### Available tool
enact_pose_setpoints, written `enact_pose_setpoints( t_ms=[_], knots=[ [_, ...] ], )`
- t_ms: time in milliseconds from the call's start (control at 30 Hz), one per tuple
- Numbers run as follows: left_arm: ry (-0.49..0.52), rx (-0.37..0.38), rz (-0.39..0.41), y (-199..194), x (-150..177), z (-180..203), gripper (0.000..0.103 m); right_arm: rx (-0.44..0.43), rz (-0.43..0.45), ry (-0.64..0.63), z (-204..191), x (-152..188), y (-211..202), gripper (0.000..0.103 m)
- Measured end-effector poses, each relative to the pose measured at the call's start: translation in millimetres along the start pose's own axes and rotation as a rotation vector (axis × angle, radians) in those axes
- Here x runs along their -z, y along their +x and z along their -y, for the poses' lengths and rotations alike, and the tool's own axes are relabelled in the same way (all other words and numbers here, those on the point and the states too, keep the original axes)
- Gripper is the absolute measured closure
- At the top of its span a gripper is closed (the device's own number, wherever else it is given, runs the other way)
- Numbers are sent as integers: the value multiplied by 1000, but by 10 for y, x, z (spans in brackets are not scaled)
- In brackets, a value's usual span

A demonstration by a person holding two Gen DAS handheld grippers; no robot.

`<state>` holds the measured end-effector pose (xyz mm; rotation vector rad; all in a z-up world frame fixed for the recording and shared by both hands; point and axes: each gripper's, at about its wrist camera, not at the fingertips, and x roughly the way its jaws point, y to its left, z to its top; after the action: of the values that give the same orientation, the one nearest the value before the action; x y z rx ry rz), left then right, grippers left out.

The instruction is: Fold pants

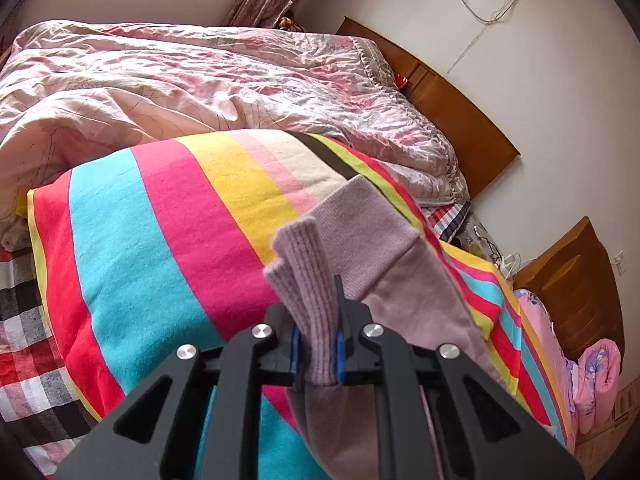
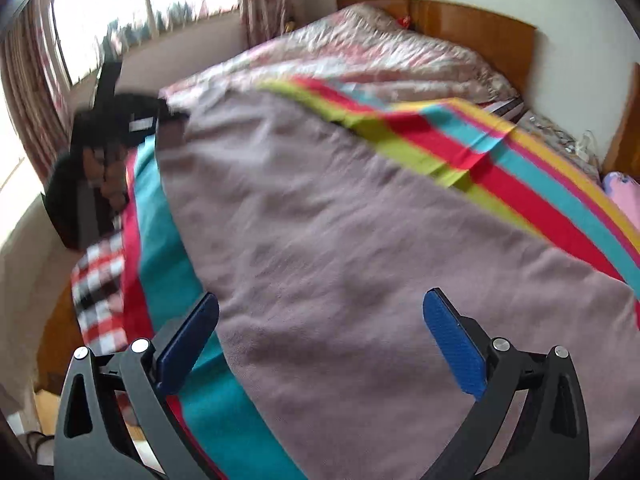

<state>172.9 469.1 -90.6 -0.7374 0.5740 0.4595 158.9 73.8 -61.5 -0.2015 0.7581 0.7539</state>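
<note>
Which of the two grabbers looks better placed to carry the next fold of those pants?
Probably the left gripper: it is shut on the ribbed cuffs of the mauve knit pants. The right gripper hovers open above the fabric, holding nothing.

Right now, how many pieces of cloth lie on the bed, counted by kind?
Mauve knit pants: 1, ribbed cuffs clamped in the left gripper
Striped blanket: 1
Pink floral quilt: 1
Checked bedsheet: 1
Total: 4
The right gripper is open above the pants.
</note>
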Motion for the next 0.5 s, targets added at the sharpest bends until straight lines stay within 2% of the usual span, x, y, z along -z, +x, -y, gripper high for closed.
enact_pose_setpoints(
  t_ms=[67, 133, 233, 300, 367, 400, 467, 500],
  knots=[
    [25, 8, 59, -209, -16, 225, 92, 50, 83, 65, 286, -9, -325, 4],
    [123, 46, 131, -515, 27, 659, 92, 117, 161, 152, 636, 38, -686, 4],
    [358, 141, 208, -965, 336, 1511, 92, 210, 252, 323, 1181, 211, -1171, 4],
    [552, 227, 226, -1197, 768, 2099, 92, 270, 288, 426, 1489, 373, -1405, 4],
    [783, 320, 194, -1319, 1447, 2635, 92, 309, 298, 485, 1664, 531, -1525, 4],
    [866, 343, 166, -1303, 1730, 2782, 91, 327, 293, 517, 1748, 623, -1562, 4],
    [1079, 387, 42, -1123, 2572, 3040, 91, 338, 280, 557, 1816, 765, -1591, 4],
    [1151, 407, -57, -983, 2917, 3086, 90, 333, 272, 575, 1853, 825, -1584, 4]
  ],
)
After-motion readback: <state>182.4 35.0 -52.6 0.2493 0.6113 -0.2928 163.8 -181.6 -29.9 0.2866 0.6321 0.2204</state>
